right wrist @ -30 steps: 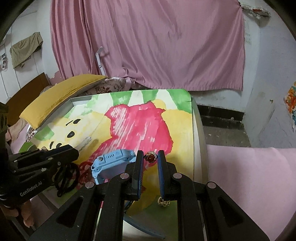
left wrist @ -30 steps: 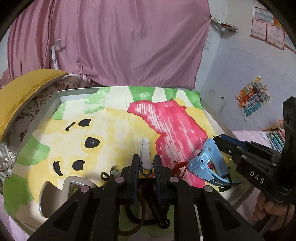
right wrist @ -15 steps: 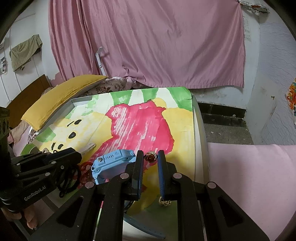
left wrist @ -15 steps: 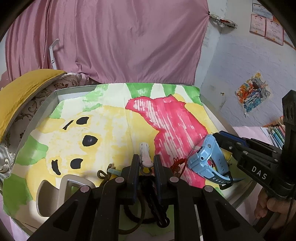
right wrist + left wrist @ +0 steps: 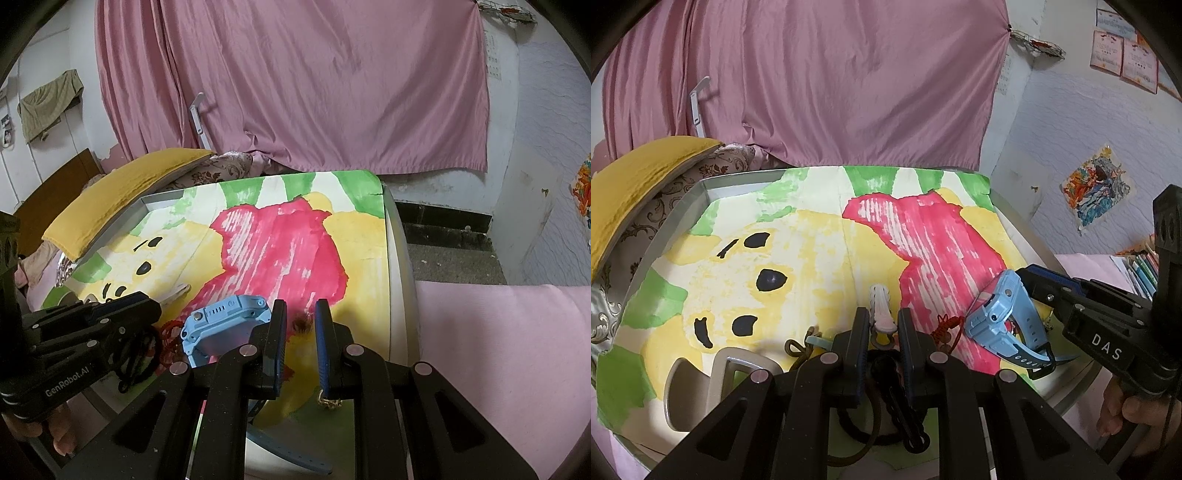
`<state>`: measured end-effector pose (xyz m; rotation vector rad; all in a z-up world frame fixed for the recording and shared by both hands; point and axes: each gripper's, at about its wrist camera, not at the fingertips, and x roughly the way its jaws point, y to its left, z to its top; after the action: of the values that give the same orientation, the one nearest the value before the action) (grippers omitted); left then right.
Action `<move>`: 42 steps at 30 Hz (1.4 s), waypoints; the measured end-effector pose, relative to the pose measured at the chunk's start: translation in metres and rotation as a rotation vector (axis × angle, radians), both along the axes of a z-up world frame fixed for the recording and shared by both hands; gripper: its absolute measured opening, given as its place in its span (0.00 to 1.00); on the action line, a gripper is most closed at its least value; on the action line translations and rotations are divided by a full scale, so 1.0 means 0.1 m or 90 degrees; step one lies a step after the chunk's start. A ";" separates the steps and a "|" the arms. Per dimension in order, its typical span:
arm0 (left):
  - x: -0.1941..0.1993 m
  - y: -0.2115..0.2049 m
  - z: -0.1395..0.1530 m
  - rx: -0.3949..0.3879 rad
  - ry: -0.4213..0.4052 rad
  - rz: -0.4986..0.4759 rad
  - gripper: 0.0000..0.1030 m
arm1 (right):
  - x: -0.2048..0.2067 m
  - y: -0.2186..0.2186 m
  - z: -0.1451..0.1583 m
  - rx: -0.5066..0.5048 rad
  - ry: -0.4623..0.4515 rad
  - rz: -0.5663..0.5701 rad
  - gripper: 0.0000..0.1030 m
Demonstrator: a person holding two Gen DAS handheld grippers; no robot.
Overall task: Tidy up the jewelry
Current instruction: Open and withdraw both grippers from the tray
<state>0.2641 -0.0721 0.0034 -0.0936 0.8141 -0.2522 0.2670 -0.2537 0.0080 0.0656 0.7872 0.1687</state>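
My left gripper (image 5: 882,320) has its jaws a small gap apart around the near end of a white hair clip (image 5: 880,306) that lies on the painted table (image 5: 812,258). Black cords and a black chain (image 5: 897,406) lie under it. My right gripper (image 5: 298,320) has its jaws a small gap apart around a small red-brown bead ornament (image 5: 302,323), blurred. A blue watch (image 5: 225,325) lies just left of it and also shows in the left wrist view (image 5: 1004,317). A small gold piece (image 5: 330,402) lies under the right finger.
A red knotted cord (image 5: 947,325) lies between clip and watch. A grey buckle-shaped holder (image 5: 713,384) sits at the near left. A yellow cushion (image 5: 631,184) lies left of the table. The table's right edge (image 5: 399,280) drops to the floor. A pink curtain hangs behind.
Both grippers have shifted slightly towards the near edge of the table. The bead ornament between the right jaws now looks blurred and lower. The clip stays between the left jaws.
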 end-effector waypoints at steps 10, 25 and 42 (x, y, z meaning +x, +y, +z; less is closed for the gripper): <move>0.00 0.05 0.01 -0.011 -0.001 0.009 0.14 | -0.04 -0.01 0.02 0.001 -0.012 -0.011 0.28; -0.10 0.17 0.16 -0.018 -0.062 0.048 0.43 | -0.18 -0.02 0.17 -0.013 -0.081 -0.029 0.49; -0.66 0.46 0.46 -0.019 -0.205 0.137 0.96 | -0.79 -0.03 0.51 0.000 -0.227 -0.054 0.91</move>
<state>0.1978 -0.0257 0.0490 -0.1629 0.4747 -0.0717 0.1881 -0.2571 0.0592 0.0662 0.4284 0.0958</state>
